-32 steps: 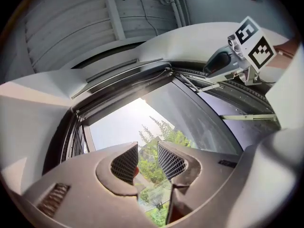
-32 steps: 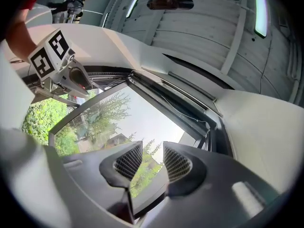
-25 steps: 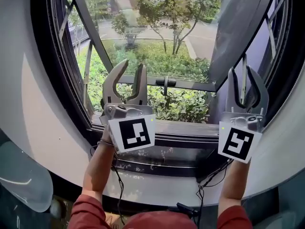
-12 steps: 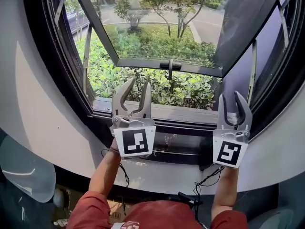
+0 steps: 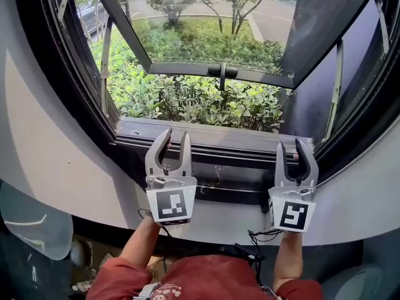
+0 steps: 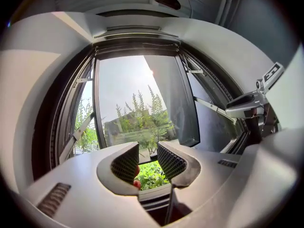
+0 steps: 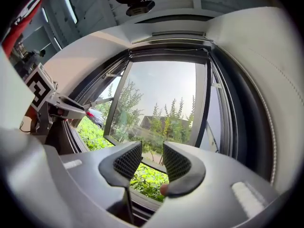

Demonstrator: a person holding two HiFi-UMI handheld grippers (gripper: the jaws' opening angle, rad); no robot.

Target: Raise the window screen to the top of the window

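The window opening (image 5: 187,99) shows no mesh across it; I cannot tell where the screen is. A dark rail (image 5: 219,159) runs along the bottom of the frame, just below the sill (image 5: 206,133). My left gripper (image 5: 175,136) is held upright in front of that rail, left of centre, open and empty. My right gripper (image 5: 293,147) stands at the same height on the right; its jaws have just been opening, with nothing between them. The left gripper (image 6: 147,161) and the right gripper (image 7: 151,161) both look up through the frame at sky and trees.
A glass sash (image 5: 206,30) is swung outward, with a dark handle (image 5: 222,74) on its lower bar. Green bushes (image 5: 187,102) lie outside. White curved wall (image 5: 50,149) surrounds the frame. Cables (image 5: 256,239) hang below my hands.
Both grippers have come straight down, from in front of the glass sash to the level of the sill and bottom rail. Nothing was taken hold of.
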